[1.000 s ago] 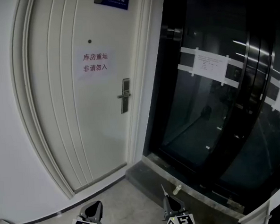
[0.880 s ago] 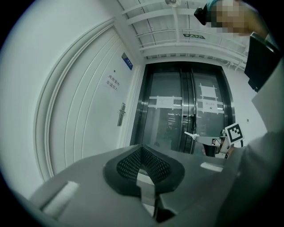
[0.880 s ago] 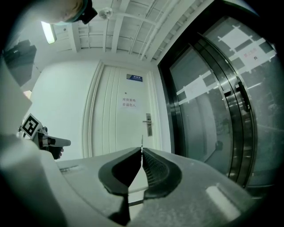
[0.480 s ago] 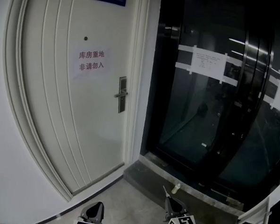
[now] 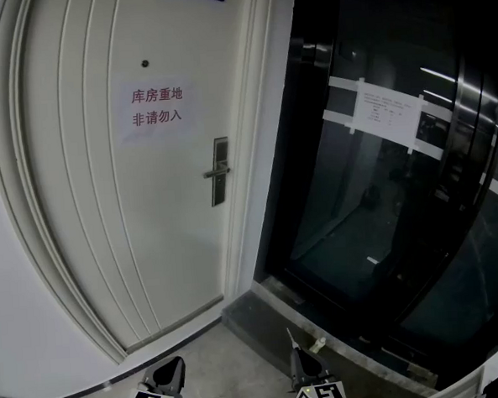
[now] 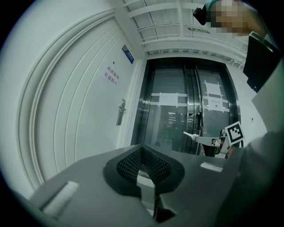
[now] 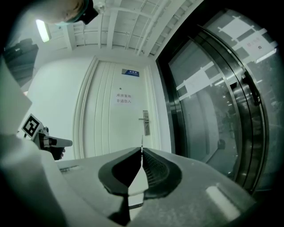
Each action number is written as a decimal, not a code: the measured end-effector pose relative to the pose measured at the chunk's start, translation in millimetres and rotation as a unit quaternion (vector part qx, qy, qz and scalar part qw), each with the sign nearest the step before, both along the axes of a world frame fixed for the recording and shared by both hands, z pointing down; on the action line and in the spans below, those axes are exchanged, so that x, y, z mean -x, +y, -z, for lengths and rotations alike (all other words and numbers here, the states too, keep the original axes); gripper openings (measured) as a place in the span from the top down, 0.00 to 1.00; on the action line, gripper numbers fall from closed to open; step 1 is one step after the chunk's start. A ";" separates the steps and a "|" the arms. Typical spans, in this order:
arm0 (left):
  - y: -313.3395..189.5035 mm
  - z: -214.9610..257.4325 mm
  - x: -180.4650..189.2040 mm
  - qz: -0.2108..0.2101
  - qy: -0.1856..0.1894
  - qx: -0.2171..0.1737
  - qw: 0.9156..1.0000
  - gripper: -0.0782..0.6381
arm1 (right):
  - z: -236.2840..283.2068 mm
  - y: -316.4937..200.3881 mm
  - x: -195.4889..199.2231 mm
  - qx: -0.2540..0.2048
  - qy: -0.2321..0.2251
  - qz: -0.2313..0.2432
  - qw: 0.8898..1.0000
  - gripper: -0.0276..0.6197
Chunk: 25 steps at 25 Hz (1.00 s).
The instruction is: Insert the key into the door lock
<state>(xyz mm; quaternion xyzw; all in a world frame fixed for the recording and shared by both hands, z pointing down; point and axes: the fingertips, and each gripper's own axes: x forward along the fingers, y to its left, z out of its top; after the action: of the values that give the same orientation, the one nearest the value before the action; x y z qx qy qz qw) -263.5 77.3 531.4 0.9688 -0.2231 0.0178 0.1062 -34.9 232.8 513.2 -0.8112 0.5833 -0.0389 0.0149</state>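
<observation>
At the bottom edge of the head view, the right tool grips the key with the blade pointing forward. The left tool is closed and empty. The door looms slightly larger than a second ago. The door lock is still well apart from the key, so the approach is unfinished.

An office-building corridor: white door (paper notice taped on) beside dark glass doors.

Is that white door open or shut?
Shut. The door sits flush in its frame, with no gap showing beside the handle.
</observation>
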 end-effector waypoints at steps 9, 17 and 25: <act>-39.2 12.0 -79.3 0.012 -0.001 -0.011 1.000 0.89 | 5.3 -49.8 -74.4 -0.008 -0.005 0.024 1.000 0.94; -58.1 13.3 -142.2 0.029 -0.006 -0.017 0.999 0.89 | 2.3 -75.8 -134.3 -0.016 -0.005 0.051 0.999 0.94; -64.9 11.5 -185.0 0.024 -0.018 -0.018 0.999 0.89 | -4.9 -90.9 -165.8 -0.023 -0.020 0.061 0.998 0.94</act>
<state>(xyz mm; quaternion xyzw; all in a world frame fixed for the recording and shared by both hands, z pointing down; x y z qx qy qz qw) -78.5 12.5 519.9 0.9644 -0.2487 0.0290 0.0853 130.9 141.9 518.1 -0.7723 0.6323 -0.0425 0.0429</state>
